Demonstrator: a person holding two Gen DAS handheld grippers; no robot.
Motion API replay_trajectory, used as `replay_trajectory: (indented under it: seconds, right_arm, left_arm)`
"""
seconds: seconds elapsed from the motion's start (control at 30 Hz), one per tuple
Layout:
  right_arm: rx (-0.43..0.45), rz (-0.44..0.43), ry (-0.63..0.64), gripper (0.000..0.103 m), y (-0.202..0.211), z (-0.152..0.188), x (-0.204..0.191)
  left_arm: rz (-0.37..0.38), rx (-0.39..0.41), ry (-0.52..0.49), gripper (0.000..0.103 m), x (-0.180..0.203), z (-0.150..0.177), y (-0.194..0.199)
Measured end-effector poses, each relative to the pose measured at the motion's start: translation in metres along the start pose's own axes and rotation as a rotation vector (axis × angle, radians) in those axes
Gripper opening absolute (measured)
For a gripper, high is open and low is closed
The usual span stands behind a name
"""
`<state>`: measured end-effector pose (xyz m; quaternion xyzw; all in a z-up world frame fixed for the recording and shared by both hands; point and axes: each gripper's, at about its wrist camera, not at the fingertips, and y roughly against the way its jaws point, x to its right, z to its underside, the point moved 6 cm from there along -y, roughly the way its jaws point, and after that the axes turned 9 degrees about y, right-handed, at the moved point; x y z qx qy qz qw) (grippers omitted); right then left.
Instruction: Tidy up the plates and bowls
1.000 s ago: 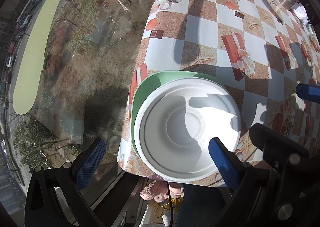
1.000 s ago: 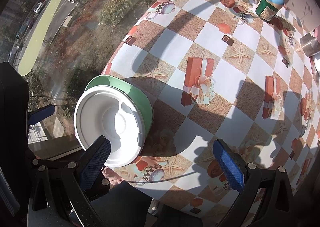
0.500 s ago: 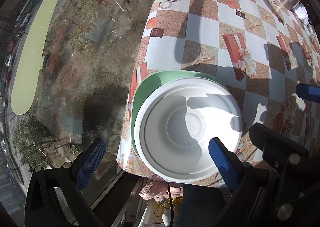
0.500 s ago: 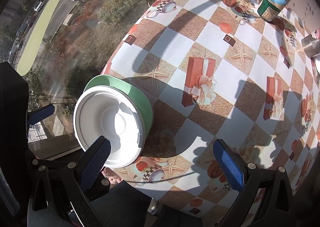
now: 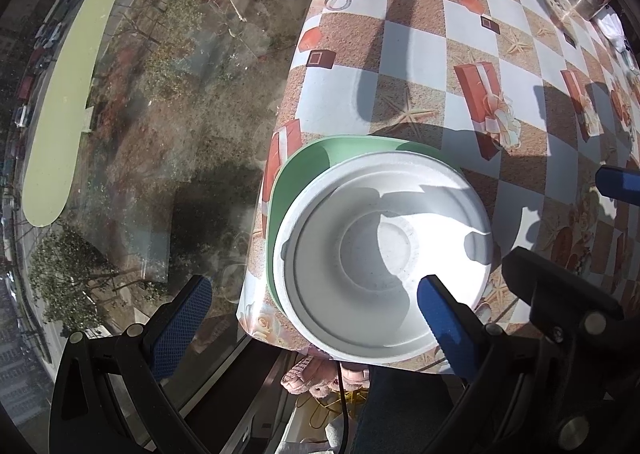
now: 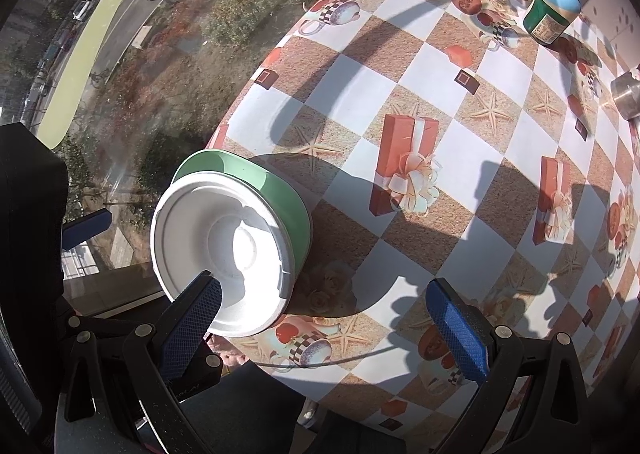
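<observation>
A white bowl point(image 5: 380, 254) sits nested in a green bowl point(image 5: 320, 162) at the near left corner of the table, close to its edge. The same stack shows in the right wrist view as the white bowl point(image 6: 228, 246) inside the green bowl point(image 6: 280, 182). My left gripper point(image 5: 312, 314) hovers open above the stack, its right finger over the white rim and its left finger off the table's edge. My right gripper point(image 6: 324, 318) is open too, just right of the stack, with nothing between its fingers.
The table wears a checked cloth point(image 6: 460, 102) printed with gift boxes and starfish. A green bottle with a blue label point(image 6: 554, 12) stands far back, a metal pot point(image 6: 628, 90) at the right edge. A glass wall point(image 5: 140, 114) borders the table's left side.
</observation>
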<state>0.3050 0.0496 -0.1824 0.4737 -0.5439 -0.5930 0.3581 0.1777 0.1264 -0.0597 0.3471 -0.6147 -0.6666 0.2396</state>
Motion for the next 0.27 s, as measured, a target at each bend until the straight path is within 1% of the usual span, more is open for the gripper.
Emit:
replay_trajectory:
  seconds: [0.17,0.27]
  right_arm:
    - [-0.002,-0.015,0.01,0.103,-0.0013,-0.0011,0.001]
    - [-0.003,-0.054,0.011,0.103,-0.0029,-0.004,0.0008]
  left_arm:
    - [-0.021,-0.007,0.014,0.102,-0.0005,0.0004,-0.0009]
    - [-0.042,0.038,0.03,0.102,-0.0043,-0.0022,0.0043]
